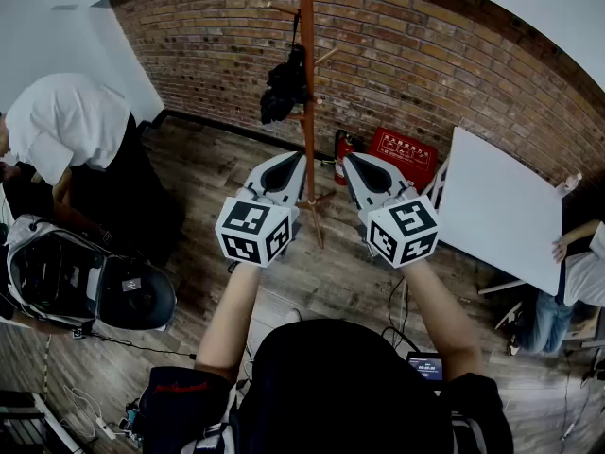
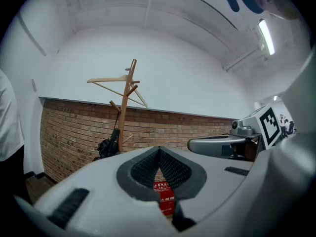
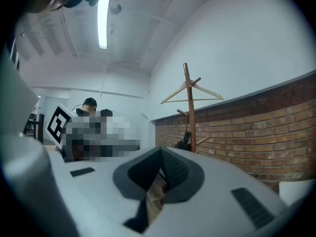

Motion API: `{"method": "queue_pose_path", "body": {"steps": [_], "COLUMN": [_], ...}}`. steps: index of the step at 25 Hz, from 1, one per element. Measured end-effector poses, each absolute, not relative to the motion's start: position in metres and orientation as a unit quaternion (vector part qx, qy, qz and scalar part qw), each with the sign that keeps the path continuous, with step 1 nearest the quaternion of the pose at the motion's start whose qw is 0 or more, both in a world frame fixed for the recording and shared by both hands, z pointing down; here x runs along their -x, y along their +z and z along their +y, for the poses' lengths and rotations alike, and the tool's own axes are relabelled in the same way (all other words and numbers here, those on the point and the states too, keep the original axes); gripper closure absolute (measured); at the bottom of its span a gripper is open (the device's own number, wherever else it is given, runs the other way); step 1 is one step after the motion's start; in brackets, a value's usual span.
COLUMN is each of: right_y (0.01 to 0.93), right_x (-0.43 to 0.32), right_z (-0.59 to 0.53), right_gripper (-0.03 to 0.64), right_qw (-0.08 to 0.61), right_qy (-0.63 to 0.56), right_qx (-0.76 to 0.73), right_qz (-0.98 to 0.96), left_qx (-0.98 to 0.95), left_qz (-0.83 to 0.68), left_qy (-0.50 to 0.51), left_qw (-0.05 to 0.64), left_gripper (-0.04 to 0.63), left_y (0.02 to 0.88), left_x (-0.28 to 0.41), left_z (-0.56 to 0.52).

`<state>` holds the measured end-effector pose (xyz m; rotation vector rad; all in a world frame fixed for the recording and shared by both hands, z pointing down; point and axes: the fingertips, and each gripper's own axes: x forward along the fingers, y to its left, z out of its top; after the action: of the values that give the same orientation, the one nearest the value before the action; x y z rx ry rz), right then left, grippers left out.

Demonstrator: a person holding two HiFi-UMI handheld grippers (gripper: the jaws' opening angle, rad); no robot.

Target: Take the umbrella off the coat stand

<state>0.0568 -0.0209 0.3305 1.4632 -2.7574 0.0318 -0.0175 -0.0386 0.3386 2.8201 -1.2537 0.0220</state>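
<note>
Left gripper [image 1: 286, 164] is keeping its jaws pressed together, gripping nothing | right gripper [image 1: 357, 164] is doing likewise | black umbrella [image 1: 284, 88] is hanging on the far coat stand [image 1: 307, 130], left of its pole, before the brick wall [image 1: 425, 55]

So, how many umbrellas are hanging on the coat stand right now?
1. The black folded umbrella hangs from a peg on the left side of the wooden coat stand in the head view. Another could be hidden behind the pole.
</note>
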Motion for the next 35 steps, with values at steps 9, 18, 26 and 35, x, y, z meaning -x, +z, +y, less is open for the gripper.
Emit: {"method": "queue_pose_path", "body": {"steps": [9,18,26,35], "right_y": [0.334,0.343,0.348,0.355], "right_x": [-0.08,-0.106,-0.112,-0.114], "right_z": [-0.011,-0.005,-0.011,-0.042], "right_gripper": [0.588,0.588,0.588,0.588], "right_qw": [-0.007,-0.006,-0.011,-0.006], "right_qy": [0.022,0.02,0.023,0.026], "right_qx": [-0.464,-0.446,-0.428,-0.425], "right_qz": [-0.885,-0.895,-0.903,-0.905], "left_qx": [-0.909,-0.904,-0.898,-0.895], "left_qz": [-0.415,-0.426,-0.44,-0.445], "left_qy": [0.002,0.007,0.015,0.011], "left_qw": [0.038,0.03,0.009,0.011], "left_gripper": [0.578,0.578,0.578,0.578], "left_y": [0.345,0.35,0.353,0.358], "left_x": [-0.002,-0.033,-0.039,-0.037], "left_z": [-0.029,-0.018,-0.018,-0.047]}}
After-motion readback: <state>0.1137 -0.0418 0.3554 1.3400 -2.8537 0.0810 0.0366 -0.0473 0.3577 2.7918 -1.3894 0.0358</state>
